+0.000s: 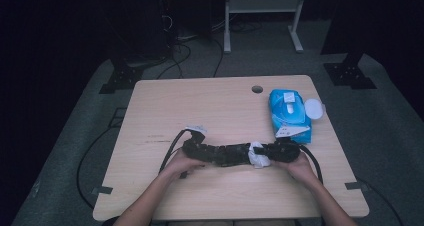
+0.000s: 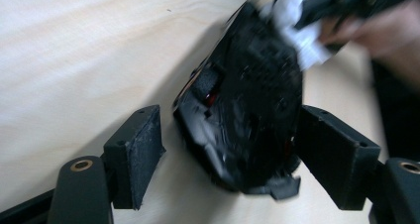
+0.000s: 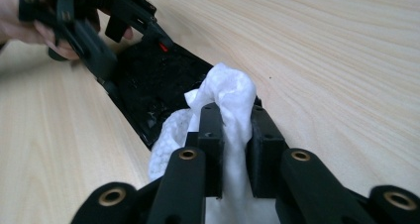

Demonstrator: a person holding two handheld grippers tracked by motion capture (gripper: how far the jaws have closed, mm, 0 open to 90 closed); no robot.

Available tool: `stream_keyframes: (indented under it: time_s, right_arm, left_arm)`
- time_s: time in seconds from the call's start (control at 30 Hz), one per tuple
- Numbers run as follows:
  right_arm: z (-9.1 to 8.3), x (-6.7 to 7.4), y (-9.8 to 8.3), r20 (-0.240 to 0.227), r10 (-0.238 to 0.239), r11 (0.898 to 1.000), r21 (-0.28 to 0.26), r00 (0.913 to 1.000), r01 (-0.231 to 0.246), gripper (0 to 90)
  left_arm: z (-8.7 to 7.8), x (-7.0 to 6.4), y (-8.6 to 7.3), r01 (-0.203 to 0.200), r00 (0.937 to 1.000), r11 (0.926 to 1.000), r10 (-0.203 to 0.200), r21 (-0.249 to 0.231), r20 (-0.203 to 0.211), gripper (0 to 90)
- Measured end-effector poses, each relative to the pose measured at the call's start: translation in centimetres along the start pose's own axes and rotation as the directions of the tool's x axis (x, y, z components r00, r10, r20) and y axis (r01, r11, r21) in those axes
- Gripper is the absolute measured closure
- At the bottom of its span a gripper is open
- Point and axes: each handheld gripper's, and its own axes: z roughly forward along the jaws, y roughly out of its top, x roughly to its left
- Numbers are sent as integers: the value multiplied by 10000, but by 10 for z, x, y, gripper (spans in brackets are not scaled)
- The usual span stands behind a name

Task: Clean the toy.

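Two things to handle, both low on the table (image 1: 200, 101), between the hands. Starting at the left: left gripper (image 2: 237, 152) standing wide, one pad plainly clear of the black device (image 2: 247, 100) lying flat between the jaws, the other close beside it or just touching; not clamped. Looks like a hard moulded shell, rounded and glossy, probably light and quick to skid on the smooth wood under a sideways push. Best taken across its two long flanks, low down, pads square to the sides, away from the small red parts and the loose-looking lip at the near end.

Further right: white wipe (image 3: 223, 85) pinched in the closed jaws of the right gripper (image 3: 233, 130), bunched upward into a soft crest and resting against the device's end. Limp, thin, likely damp; no stiffness of its own, so better gripped in a wad than by one corner, and pressed gently.

At the far right, well apart: blue wipes pack (image 1: 288, 113), lying flat.
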Motion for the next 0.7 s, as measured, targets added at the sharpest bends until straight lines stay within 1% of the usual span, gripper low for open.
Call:
stream_keyframes:
  time_s: [0.03,0.07,0.1,0.13,0.2,0.23,0.27,0.3,0.33,0.37,0.43,0.47,0.5,0.57,0.6,0.63,0.67,0.7]
  right_arm:
    - [1,1,-1,-19,-59,10000,-41,10000,58,781]
    - [4,3,-1,-167,-62,10000,-75,9998,61,782]
    - [3,5,0,-15,-163,9999,-35,9999,163,782]
    - [3,5,0,8,-220,9998,-4,9998,220,782]
    - [3,4,0,-38,-120,9999,-26,9999,120,781]
    - [3,4,0,-85,-93,9999,-66,9999,92,780]
    - [3,5,0,-118,-89,9999,-88,9999,88,780]
    - [3,5,0,-111,-127,9998,-120,9999,126,780]
    - [2,7,1,-57,-177,9997,-173,9998,176,780]
    - [2,7,2,-32,-219,9996,-205,9998,218,780]
    - [2,8,3,150,-194,9994,-269,9997,198,781]
    - [3,8,4,205,-187,9994,-282,9996,193,781]
    - [3,7,4,263,-208,9993,-307,9994,216,781]
    - [3,7,7,491,-257,9989,-382,9985,276,783]
    - [3,7,8,546,-223,9990,-362,9983,243,783]
    - [3,6,9,588,-223,9991,-352,9980,244,783]
    - [2,6,10,642,-203,9990,-382,9977,228,783]
    - [2,6,11,681,-168,9991,-388,9975,195,783]
  left_arm:
    - [2,-2,0,-268,9995,9996,268,32,-142,304]
    - [3,-4,1,-349,9991,9993,352,144,-230,300]
    - [2,-4,1,-275,9993,9994,280,201,-249,305]
    - [2,-5,1,-268,9993,9995,273,176,-243,308]
    - [2,-6,-1,-529,9980,9985,533,116,-347,313]
    - [2,-8,-2,-736,9962,9972,742,157,-457,314]
    - [2,-10,-3,-859,9946,9961,868,179,-566,315]
    - [2,-13,-4,-1302,9878,9911,1321,285,-819,316]
    - [2,-14,-4,-1474,9843,9886,1496,308,-934,320]
    - [3,-16,-5,-1740,9778,9843,1763,300,-1128,325]
    - [3,-17,-5,-1857,9742,9824,1867,193,-1267,327]
    - [2,-18,-5,-2038,9691,9789,2036,136,-1393,327]
    - [3,-20,-5,-2231,9622,9748,2214,72,-1583,328]
    - [2,-26,-5,-2925,9357,9562,2878,72,-2041,341]
    - [3,-29,-5,-3113,9252,9503,3054,99,-2251,340]
    - [3,-31,-5,-3398,9105,9404,3329,148,-2455,341]
    - [3,-34,-5,-3590,8988,9332,3509,182,-2626,341]
    - [4,-38,-6,-4049,8700,9138,3955,311,-2943,342]
